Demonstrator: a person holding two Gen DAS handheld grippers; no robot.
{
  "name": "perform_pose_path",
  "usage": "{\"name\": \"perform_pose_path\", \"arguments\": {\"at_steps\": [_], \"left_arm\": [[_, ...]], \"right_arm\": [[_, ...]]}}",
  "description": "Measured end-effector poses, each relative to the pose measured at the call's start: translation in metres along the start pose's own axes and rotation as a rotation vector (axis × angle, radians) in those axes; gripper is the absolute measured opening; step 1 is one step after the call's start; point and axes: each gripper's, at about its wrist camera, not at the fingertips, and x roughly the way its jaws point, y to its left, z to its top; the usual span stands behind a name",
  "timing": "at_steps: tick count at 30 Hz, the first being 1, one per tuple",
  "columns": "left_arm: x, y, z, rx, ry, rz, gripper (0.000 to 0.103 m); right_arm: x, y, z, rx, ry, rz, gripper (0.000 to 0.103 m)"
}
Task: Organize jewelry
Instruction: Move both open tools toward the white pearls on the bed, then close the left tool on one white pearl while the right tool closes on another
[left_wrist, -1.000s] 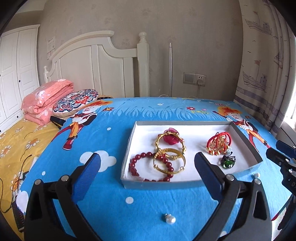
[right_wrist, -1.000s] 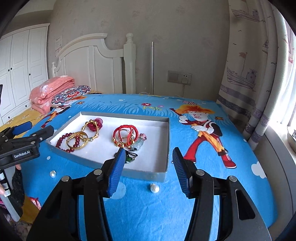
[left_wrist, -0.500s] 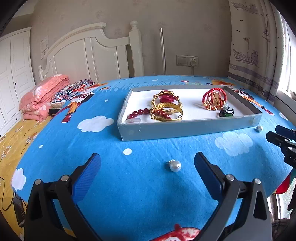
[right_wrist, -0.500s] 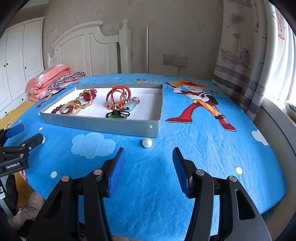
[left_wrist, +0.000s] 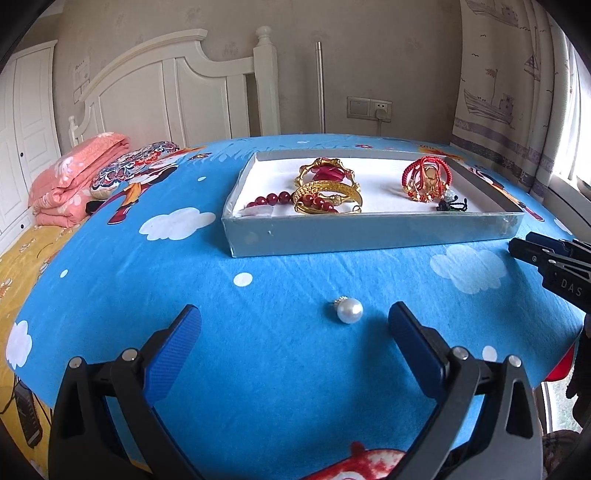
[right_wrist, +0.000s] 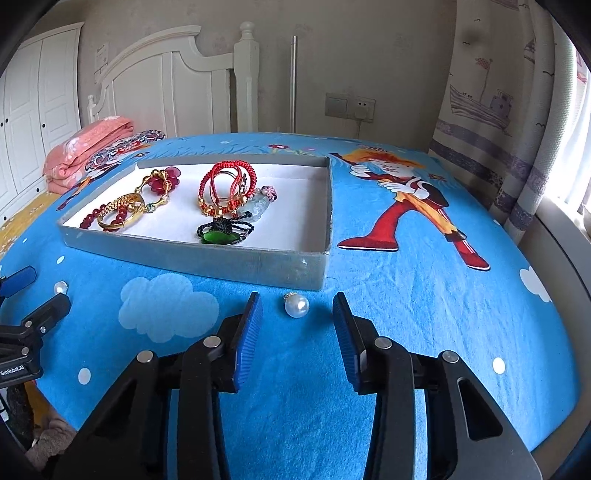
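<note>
Two pearl earrings lie on the blue cartoon bedsheet in front of a grey tray lined in white. One pearl sits between the blue pads of my right gripper, whose jaws are closing but stand apart from it. The other pearl lies between the tips of my left gripper, nearer its right finger; that gripper is wide open. The tray holds gold bangles, red string bracelets, dark red beads and a green pendant.
A white headboard and folded pink bedding lie at the far left. A curtain and a window sill run along the right. The bed's front edge is just under both grippers. The right gripper's tips show at the left wrist view's right edge.
Both grippers have sunk toward the sheet and each pearl now lies between a pair of fingertips. The right jaws have narrowed around their pearl.
</note>
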Motion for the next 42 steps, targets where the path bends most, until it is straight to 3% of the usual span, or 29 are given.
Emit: {"name": "perform_pose_path", "arguments": {"at_steps": [9,16,18,20,24,26,30,32,42], "left_arm": [[0.002,0.003,-0.001,-0.013,-0.003,-0.019,0.099],[0.002,0.003,-0.001,-0.017,-0.006,-0.023,0.098],[0.001,0.002,-0.001,-0.015,-0.011,-0.028,0.092],[-0.001,0.000,0.000,-0.006,-0.019,-0.040,0.075],[-0.003,-0.003,-0.001,0.003,-0.025,-0.056,0.065],[-0.004,-0.003,-0.001,0.000,-0.028,-0.061,0.050],[-0.005,-0.004,-0.001,0.004,-0.033,-0.076,0.034],[-0.005,-0.003,-0.001,0.005,-0.036,-0.087,0.013],[-0.006,-0.003,-0.001,0.003,-0.043,-0.083,0.013]], "right_arm": [[0.000,0.005,-0.002,-0.026,-0.018,0.010,0.013],[-0.012,0.012,-0.015,-0.033,-0.061,0.008,0.013],[-0.015,0.014,-0.017,-0.037,-0.065,0.012,0.013],[-0.016,0.015,-0.017,-0.038,-0.067,0.018,0.013],[-0.017,0.016,-0.019,-0.039,-0.071,0.024,0.013],[-0.017,0.016,-0.020,-0.038,-0.073,0.027,0.013],[-0.019,0.018,-0.022,-0.040,-0.077,0.029,0.013],[-0.020,0.019,-0.023,-0.040,-0.080,0.032,0.013],[-0.026,0.034,-0.027,-0.077,-0.092,0.059,0.013]]}}
